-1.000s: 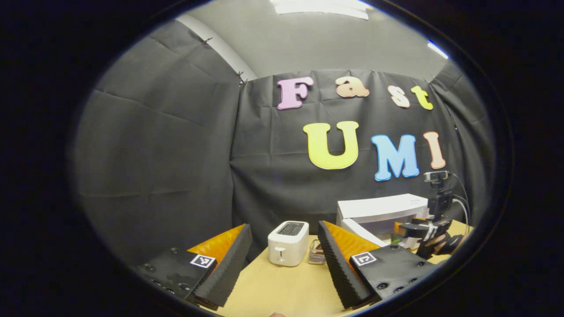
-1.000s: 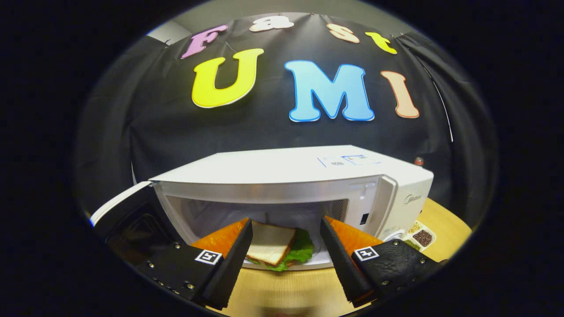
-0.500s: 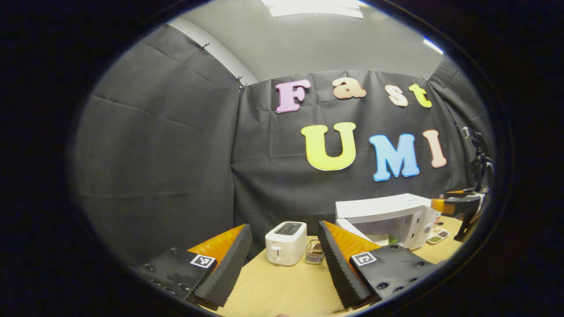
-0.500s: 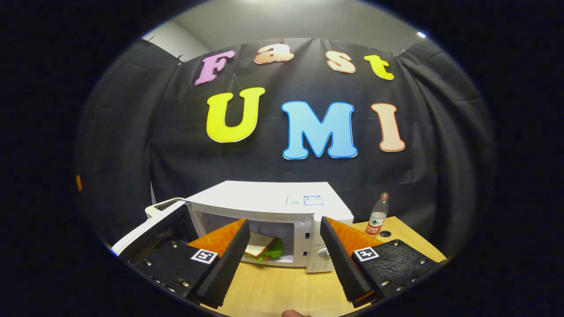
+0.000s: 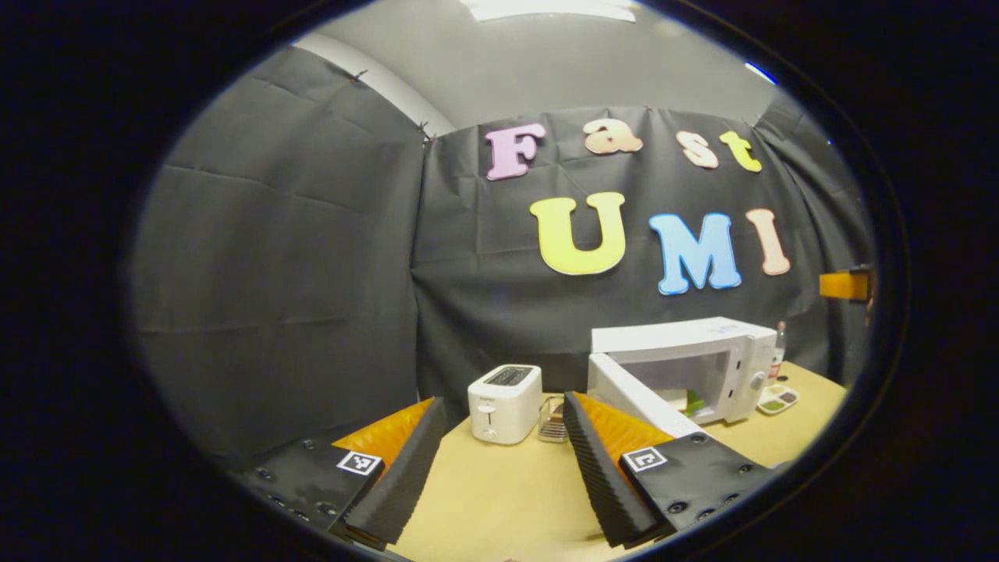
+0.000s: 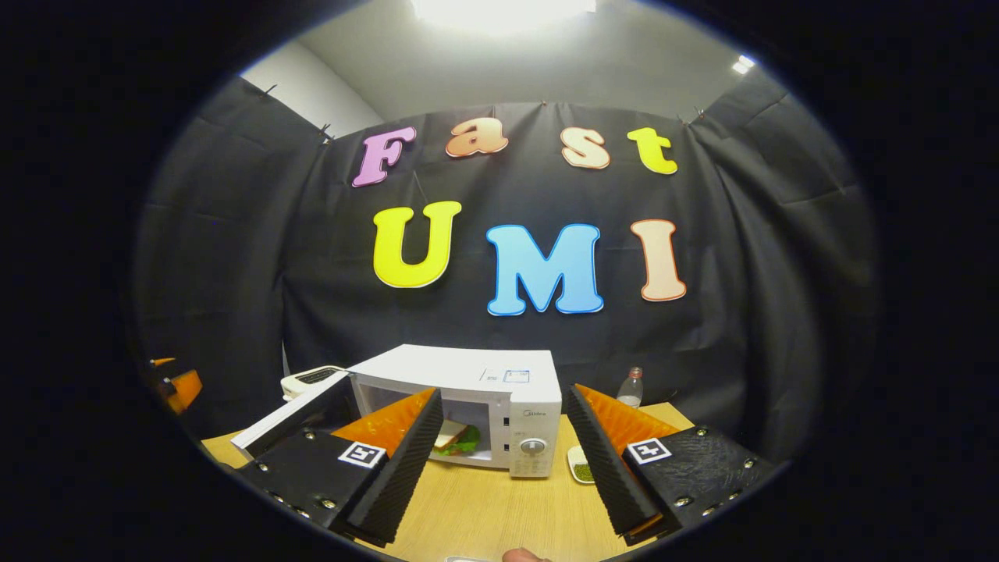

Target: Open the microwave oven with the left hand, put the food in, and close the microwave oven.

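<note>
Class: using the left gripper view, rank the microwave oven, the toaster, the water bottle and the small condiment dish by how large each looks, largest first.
1. Microwave oven, door open.
2. Toaster.
3 and 4. Water bottle and condiment dish: both look tiny and about alike, so no firm order. They stand farther off than the toaster, so their true sizes may differ.

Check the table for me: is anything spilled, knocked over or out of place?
Nothing spilled or tipped. The microwave door stands open with the sandwich inside, which fits the job. The toaster stands upright; both tools are open and empty.
</note>
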Demonstrator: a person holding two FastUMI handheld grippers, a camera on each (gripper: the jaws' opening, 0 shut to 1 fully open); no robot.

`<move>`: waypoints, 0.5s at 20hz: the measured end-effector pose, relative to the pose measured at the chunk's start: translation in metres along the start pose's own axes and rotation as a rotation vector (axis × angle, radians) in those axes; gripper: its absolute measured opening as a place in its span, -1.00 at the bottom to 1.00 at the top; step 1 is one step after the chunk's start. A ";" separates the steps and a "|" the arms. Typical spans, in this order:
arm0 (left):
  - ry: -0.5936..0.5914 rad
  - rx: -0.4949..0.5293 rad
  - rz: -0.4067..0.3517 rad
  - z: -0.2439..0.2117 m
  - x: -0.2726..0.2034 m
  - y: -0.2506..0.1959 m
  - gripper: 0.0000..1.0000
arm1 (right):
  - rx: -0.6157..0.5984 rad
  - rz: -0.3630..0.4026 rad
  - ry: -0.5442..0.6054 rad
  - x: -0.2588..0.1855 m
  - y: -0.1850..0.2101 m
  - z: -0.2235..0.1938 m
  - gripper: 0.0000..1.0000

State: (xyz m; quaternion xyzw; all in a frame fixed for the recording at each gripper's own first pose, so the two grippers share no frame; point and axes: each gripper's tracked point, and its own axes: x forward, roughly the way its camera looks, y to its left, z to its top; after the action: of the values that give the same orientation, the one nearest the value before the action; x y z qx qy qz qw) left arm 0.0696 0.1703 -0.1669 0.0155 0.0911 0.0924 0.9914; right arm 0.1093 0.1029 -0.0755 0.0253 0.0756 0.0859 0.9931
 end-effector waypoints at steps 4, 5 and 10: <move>0.066 0.008 -0.027 -0.033 0.002 -0.015 0.93 | -0.015 -0.003 -0.031 -0.023 -0.013 0.015 0.93; 0.079 0.009 -0.031 -0.041 0.001 -0.018 0.93 | -0.017 -0.008 -0.041 -0.028 -0.017 0.019 0.94; 0.147 -0.008 -0.048 -0.073 0.003 -0.037 0.52 | -0.010 -0.035 -0.058 -0.048 -0.038 0.025 0.93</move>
State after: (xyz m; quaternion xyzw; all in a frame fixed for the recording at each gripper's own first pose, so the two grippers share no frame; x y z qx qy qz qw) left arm 0.0661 0.1357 -0.2411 0.0024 0.1636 0.0697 0.9841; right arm 0.0727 0.0567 -0.0464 0.0216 0.0470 0.0682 0.9963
